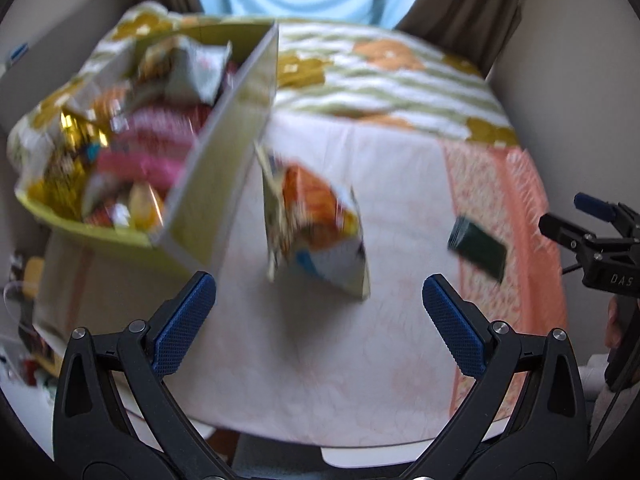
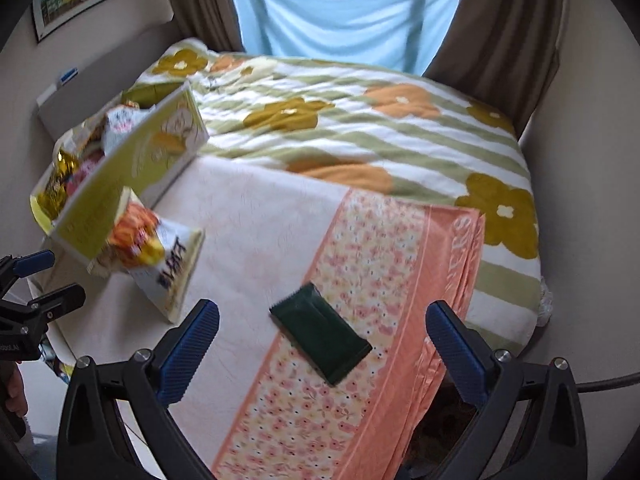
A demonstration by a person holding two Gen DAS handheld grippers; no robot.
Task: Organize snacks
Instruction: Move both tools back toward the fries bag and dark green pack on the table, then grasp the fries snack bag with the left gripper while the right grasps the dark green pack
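Right wrist view centres the dark green packet [image 2: 320, 338] lying diagonally between the right gripper [image 2: 322, 344]'s spread, empty jaws.

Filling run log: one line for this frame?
left tongs open, empty | right tongs open above green packet | orange bag beside box

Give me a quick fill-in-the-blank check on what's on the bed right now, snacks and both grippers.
1. The dark green packet lies flat on the ____ floral towel.
2. Both the left gripper and the right gripper have their jaws ____.
3. The orange snack bag sits beside the yellow-green ____, which is full of snacks.
4. Behind the bed, the window curtain is light ____.

Missing words: orange; open; box; blue
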